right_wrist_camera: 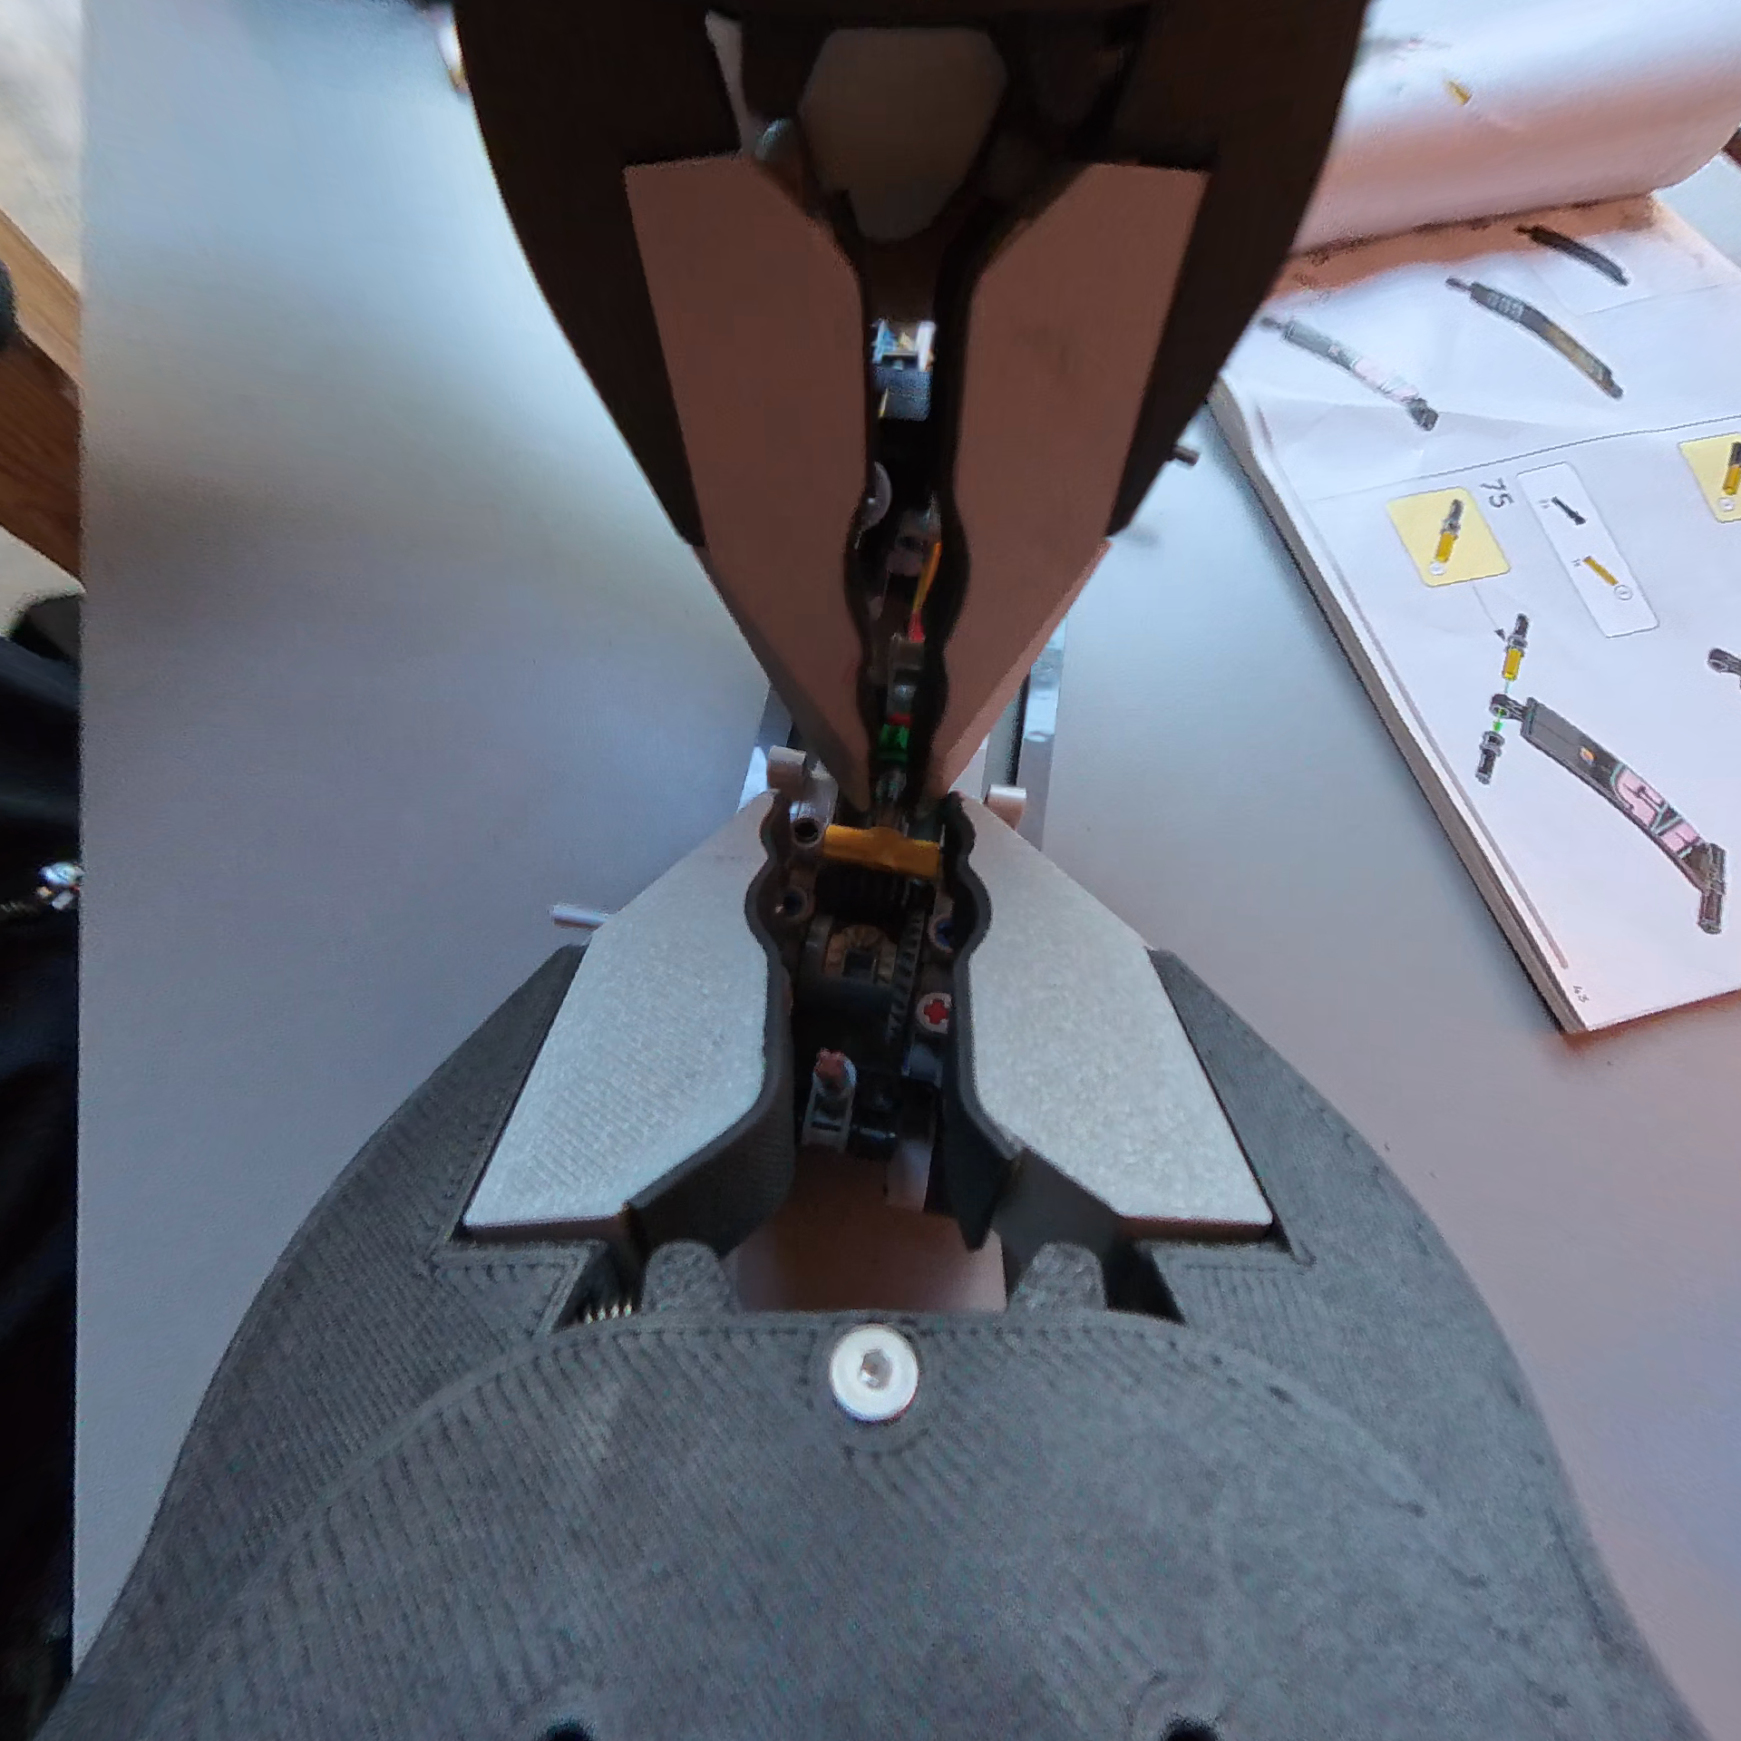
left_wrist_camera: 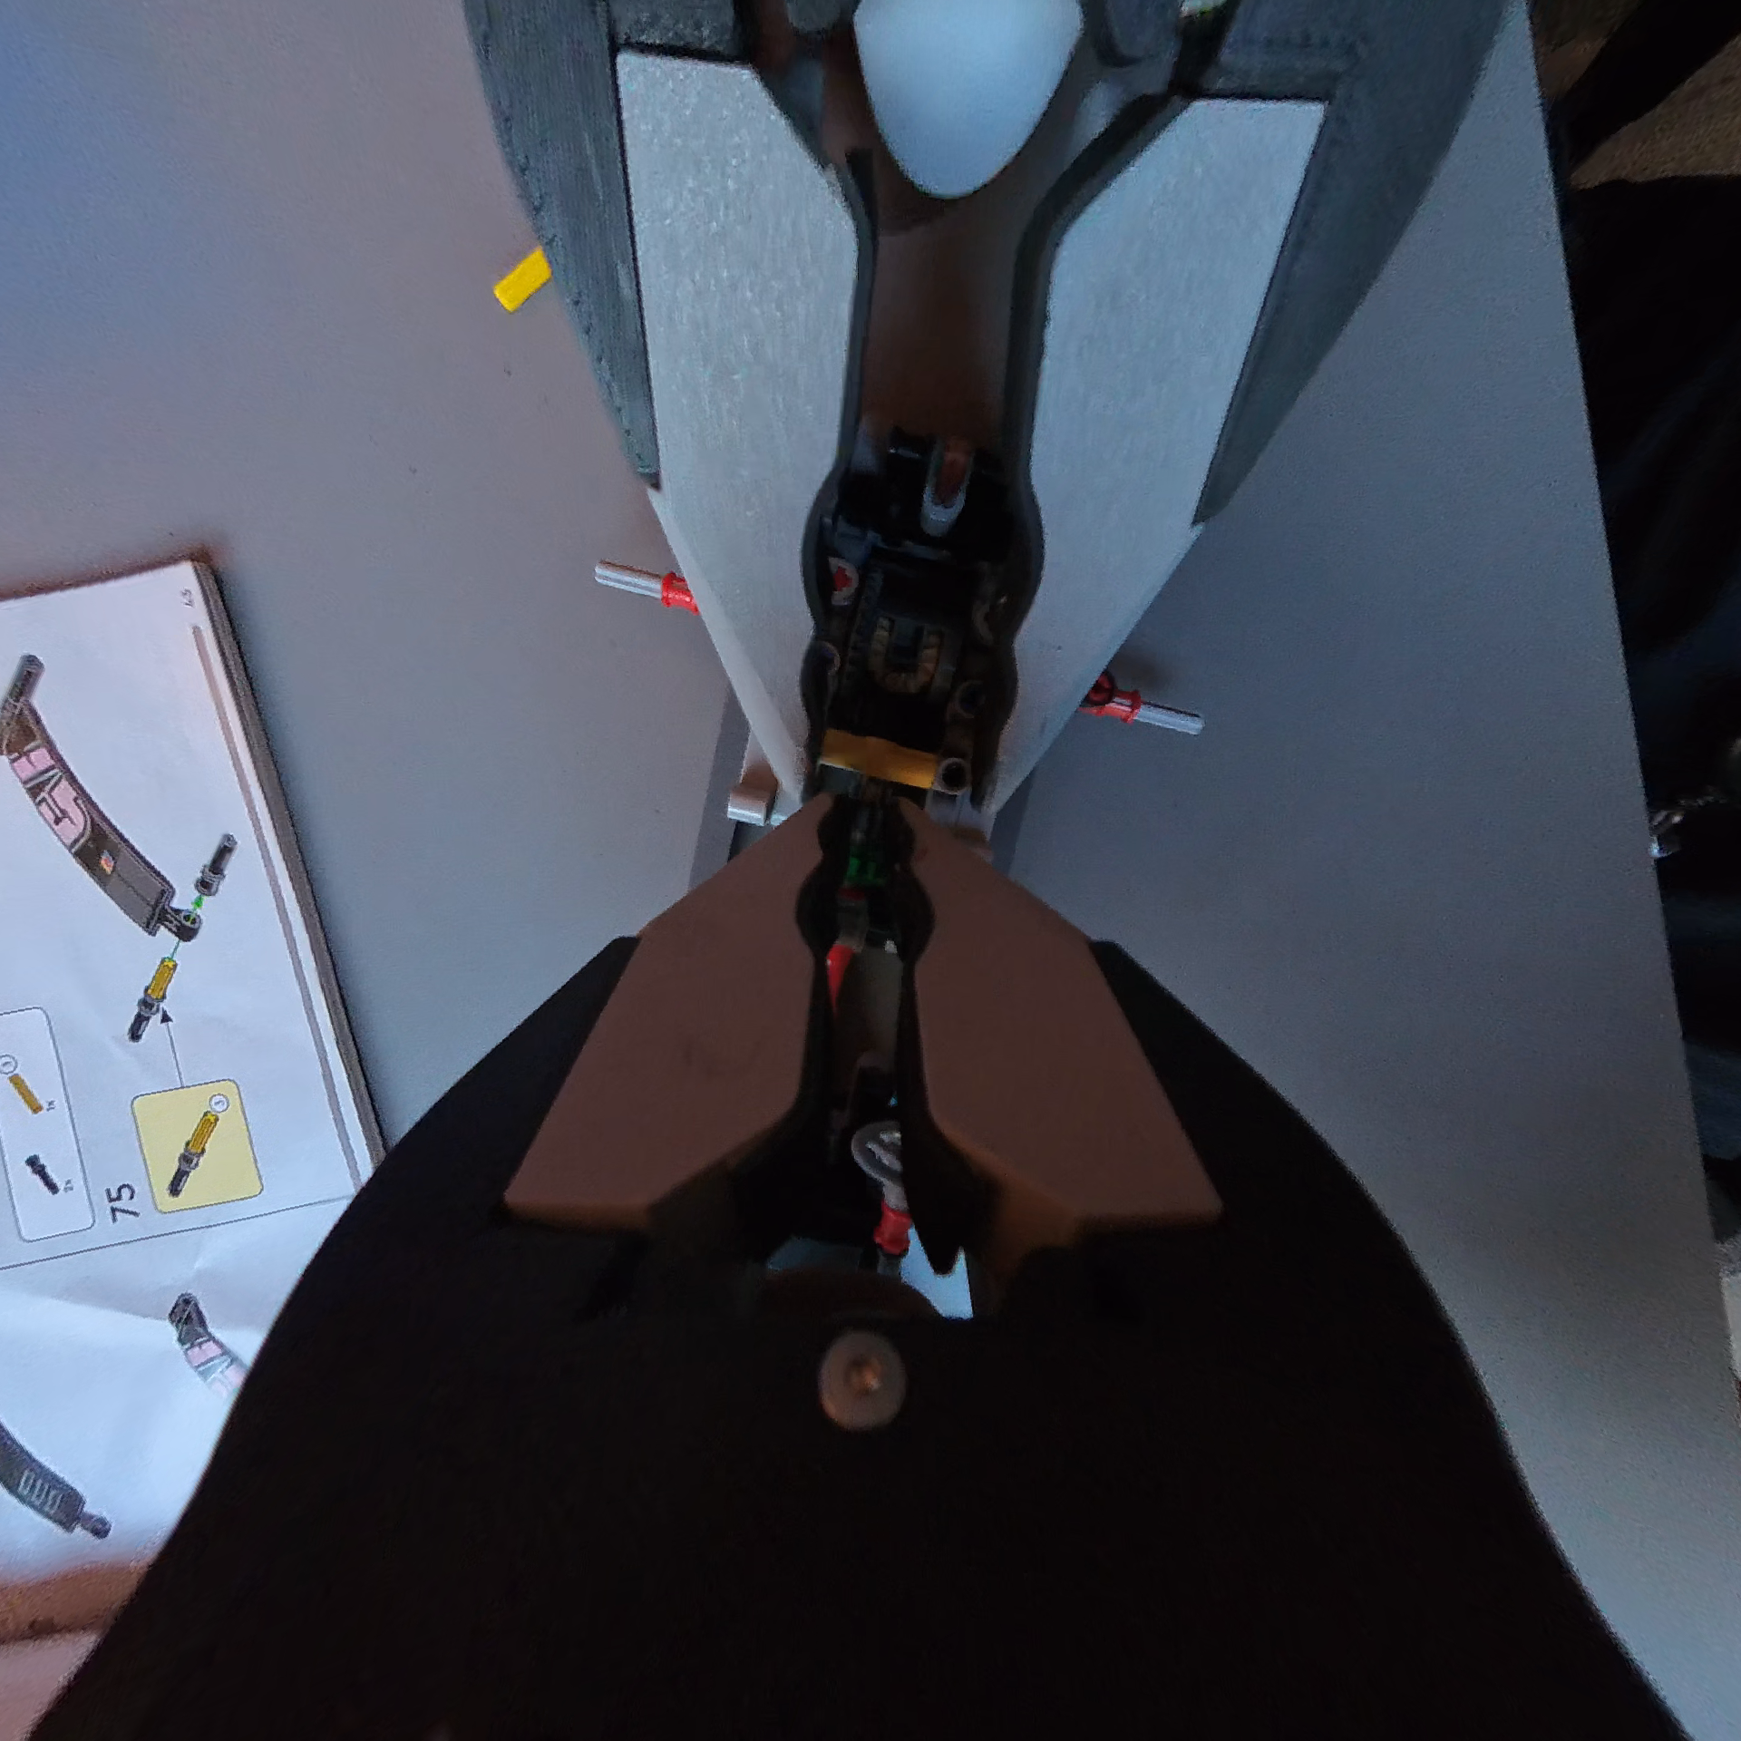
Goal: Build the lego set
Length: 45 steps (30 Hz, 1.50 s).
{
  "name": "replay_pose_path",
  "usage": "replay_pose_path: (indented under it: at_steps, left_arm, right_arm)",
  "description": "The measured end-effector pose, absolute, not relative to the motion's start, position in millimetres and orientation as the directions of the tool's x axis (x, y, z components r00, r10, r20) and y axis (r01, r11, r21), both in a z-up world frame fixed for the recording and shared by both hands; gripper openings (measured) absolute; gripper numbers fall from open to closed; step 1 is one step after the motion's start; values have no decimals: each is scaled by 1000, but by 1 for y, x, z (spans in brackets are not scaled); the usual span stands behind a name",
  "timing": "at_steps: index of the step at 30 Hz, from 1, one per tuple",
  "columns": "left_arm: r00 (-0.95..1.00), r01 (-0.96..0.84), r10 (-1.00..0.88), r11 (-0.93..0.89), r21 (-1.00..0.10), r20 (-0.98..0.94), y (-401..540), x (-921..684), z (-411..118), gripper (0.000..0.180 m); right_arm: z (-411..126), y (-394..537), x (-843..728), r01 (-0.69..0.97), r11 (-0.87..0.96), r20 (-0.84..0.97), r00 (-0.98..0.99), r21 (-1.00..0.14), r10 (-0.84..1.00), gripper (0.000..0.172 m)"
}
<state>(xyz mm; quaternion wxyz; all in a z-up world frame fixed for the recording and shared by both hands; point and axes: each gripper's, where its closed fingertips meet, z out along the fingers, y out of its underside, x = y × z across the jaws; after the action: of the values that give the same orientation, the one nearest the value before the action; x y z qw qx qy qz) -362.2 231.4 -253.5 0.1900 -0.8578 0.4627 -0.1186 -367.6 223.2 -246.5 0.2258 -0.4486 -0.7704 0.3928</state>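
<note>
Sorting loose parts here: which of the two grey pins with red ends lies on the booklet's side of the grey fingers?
The pin between the grey fingers and the booklet, below the yellow piece; the other pin lies on the fingers' far side.

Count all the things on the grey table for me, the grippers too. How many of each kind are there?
Grippers: 2, the left gripper and the right gripper
Toy model, gripped by both: 1
Grey rods with a red end: 2
Small yellow piece: 1
Instruction booklet: 1
Total: 7
</note>
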Motion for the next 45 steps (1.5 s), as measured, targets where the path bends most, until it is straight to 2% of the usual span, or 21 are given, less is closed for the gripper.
replay_pose_path:
  at_steps: [6, 8, 11, 18, 23, 37, 42, 45]
  left_arm:
    - [541, -743, -841, -492, -454, 24, 232, -361, -252, 3]
    - [538, -746, -843, -489, -452, 23, 232, -360, -252, 3]
    - [532, -749, -846, -483, -454, 23, 231, -359, -252, 3]
    - [525, -746, -851, -476, -467, 28, 231, -359, -252, 3]
    - [502, -771, -865, -457, -443, 19, 230, -359, -255, 4]
    - [496, -750, -866, -464, -472, 64, 230, -357, -254, 3]
    - [512, -745, -857, -480, -462, 64, 230, -359, -253, 5]
    - [536, -726, -842, -499, -474, 66, 231, -364, -244, 20]
  right_arm:
    - [-245, 225, -367, 509, 265, -28, -497, -819, 867, 31]
    - [-246, 228, -366, 523, 262, -34, -489, -811, 872, 44]
    - [-247, 231, -364, 555, 238, -72, -478, -797, 875, 53]
    - [-254, 228, -363, 603, 283, -43, -468, -746, 882, 42]
    - [-254, 228, -363, 602, 284, -41, -467, -746, 883, 42]
    - [-253, 229, -365, 571, 298, -16, -479, -765, 878, 41]
    - [-253, 229, -365, 561, 249, -66, -481, -790, 874, 43]
    - [-251, 230, -365, 557, 255, -58, -482, -790, 874, 50]
